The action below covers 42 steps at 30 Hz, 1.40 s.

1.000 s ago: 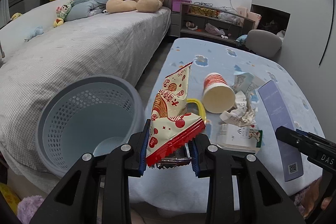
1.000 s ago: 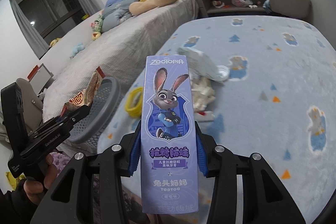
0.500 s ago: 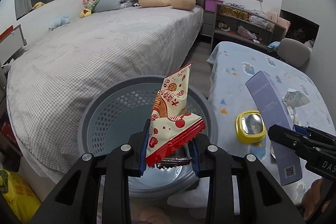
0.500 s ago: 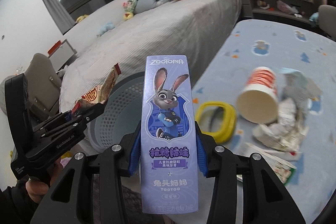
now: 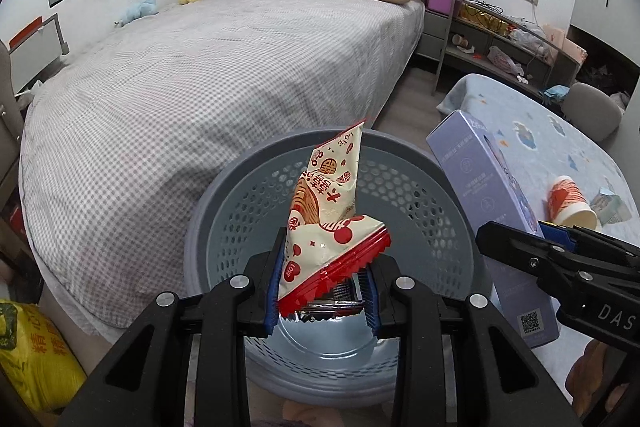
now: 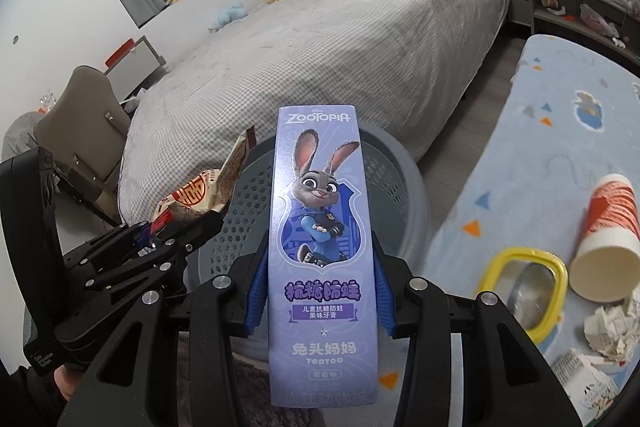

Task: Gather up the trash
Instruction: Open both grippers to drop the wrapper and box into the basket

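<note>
The left gripper (image 5: 324,287) has its fingers clamped on a red and cream snack wrapper (image 5: 328,223), held directly over a grey perforated basket (image 5: 248,211) on the floor beside a bed (image 5: 200,75). The right gripper (image 6: 318,291) has its fingers clamped on a purple toothpaste box (image 6: 320,247), upright over the basket's near rim. On the blue tabletop (image 6: 560,155) lie a tipped paper cup (image 6: 606,239), a yellow-framed mirror (image 6: 524,287) and crumpled paper (image 6: 612,327).

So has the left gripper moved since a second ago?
Yes. The left gripper, shut on the snack wrapper, swung from the table to over the basket.
</note>
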### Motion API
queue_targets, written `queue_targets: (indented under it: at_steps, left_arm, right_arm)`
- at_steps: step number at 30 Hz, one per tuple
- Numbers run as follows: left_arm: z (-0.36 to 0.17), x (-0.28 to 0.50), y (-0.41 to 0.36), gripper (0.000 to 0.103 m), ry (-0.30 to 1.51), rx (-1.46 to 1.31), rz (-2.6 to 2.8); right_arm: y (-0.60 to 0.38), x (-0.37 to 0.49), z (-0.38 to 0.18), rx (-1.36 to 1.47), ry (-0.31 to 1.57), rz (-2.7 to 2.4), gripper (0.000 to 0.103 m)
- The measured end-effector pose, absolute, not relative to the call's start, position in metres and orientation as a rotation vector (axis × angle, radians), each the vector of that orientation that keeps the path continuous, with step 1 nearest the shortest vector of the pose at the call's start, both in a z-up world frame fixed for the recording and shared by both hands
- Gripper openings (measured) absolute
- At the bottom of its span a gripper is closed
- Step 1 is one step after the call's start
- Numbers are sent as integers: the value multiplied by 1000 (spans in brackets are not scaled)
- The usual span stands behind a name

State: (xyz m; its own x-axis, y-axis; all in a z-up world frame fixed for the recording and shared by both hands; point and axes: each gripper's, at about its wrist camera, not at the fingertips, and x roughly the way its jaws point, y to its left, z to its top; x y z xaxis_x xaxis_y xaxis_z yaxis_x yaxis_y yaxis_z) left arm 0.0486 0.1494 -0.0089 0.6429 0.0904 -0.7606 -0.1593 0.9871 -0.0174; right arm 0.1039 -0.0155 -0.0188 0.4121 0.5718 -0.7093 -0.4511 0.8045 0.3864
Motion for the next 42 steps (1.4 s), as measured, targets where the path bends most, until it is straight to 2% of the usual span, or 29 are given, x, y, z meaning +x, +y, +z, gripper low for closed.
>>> queue_targets:
  at_steps: [25, 28, 31, 42]
  left_arm:
    - [-36, 79, 186, 32, 928, -149, 196]
    - [-35, 79, 188, 38, 924, -153, 199]
    - [-34, 76, 189, 48, 920, -151, 206]
    - [-27, 66, 194, 54, 900, -158, 216]
  right_arm:
    - [34, 141, -53, 47, 1021, 651, 43]
    - [34, 139, -50, 46, 1005, 653, 47]
    - [34, 138, -45, 48, 986, 650, 56]
    - [34, 135, -44, 24, 979, 630, 57]
